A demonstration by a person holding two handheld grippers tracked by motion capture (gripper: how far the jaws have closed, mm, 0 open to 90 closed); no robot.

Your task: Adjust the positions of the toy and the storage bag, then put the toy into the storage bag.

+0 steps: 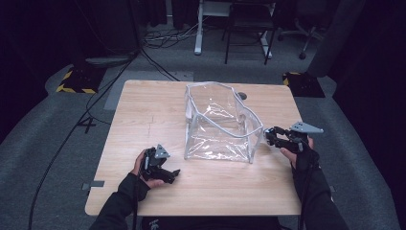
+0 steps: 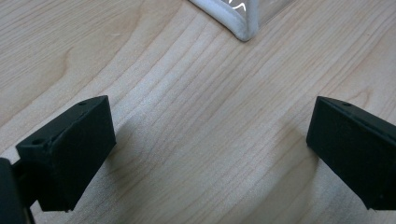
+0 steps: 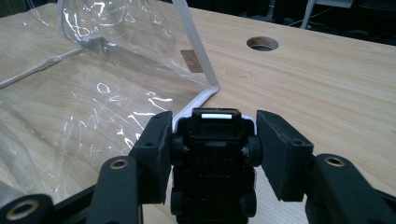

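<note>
Right gripper view: right tongs (image 3: 212, 140) pinching black toy car (image 3: 213, 161) beside clear bag (image 3: 116, 84); left tongs (image 2: 210, 154) spread over tabletop (image 2: 196, 93).

A light wooden table (image 1: 143, 110) stands on grey carpet (image 1: 57, 143) in a dark room. At twelve o'clock, a white desk leg (image 1: 198, 28) and black chair (image 1: 249, 28); at ten, cables (image 1: 158, 40) and a yellow-black striped block (image 1: 75, 82).

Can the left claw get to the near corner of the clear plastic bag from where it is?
Probably yes. The left claw is open over bare wooden table, and the white-edged corner of the clear plastic bag lies just ahead of its jaws with nothing between them.
</note>
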